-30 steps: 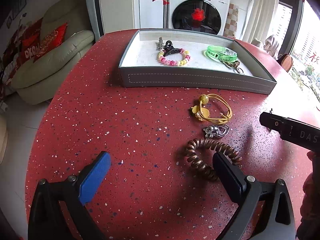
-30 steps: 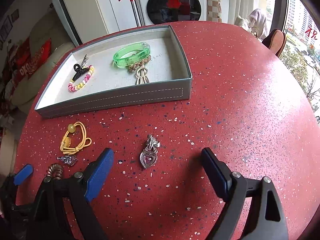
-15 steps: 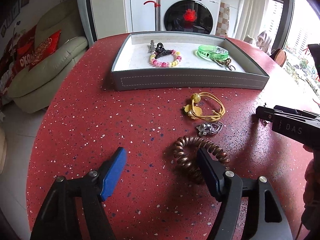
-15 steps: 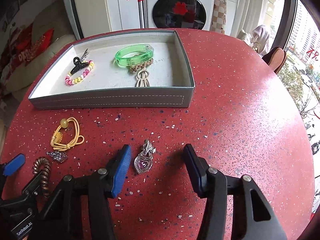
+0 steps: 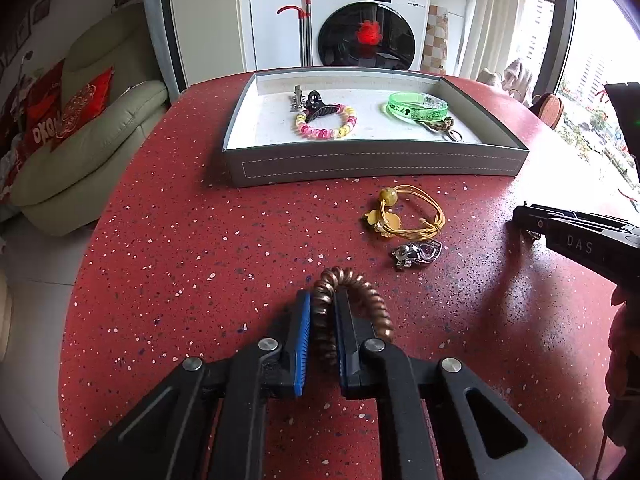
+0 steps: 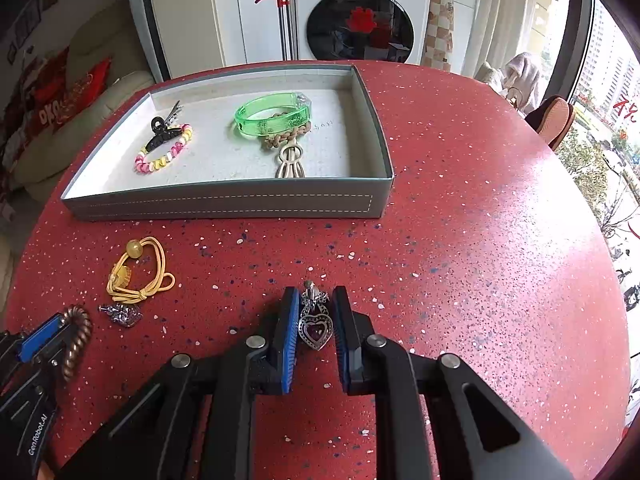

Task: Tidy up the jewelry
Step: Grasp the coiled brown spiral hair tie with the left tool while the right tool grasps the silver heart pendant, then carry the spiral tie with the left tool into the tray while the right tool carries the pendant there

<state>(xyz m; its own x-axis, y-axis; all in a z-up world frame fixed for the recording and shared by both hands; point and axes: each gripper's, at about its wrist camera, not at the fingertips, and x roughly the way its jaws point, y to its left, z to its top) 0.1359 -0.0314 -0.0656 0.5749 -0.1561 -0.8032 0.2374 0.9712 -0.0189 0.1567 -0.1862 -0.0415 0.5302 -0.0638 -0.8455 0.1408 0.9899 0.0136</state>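
Note:
My left gripper (image 5: 322, 300) is shut on one side of a brown spiral hair tie (image 5: 352, 300) lying on the red table; the tie also shows in the right wrist view (image 6: 78, 336). My right gripper (image 6: 315, 296) is closed around a silver heart pendant (image 6: 316, 326) on the table. A yellow cord hair tie (image 5: 404, 212) and a small silver charm (image 5: 418, 254) lie between the grippers and the grey tray (image 5: 376, 164). The tray holds a green bangle (image 6: 272, 116), a pink-yellow bead bracelet (image 6: 162, 156), a black claw clip (image 6: 160, 134) and a beige keychain (image 6: 288, 152).
The tray (image 6: 224, 200) stands at the far side of the round red table (image 6: 480, 240). A sofa with red cushions (image 5: 80, 140) is off the left edge. A washing machine (image 5: 366, 36) stands behind the table.
Both grippers have closed from wide open: the left onto the brown spiral tie, the right around the heart pendant. Both moved slightly forward.

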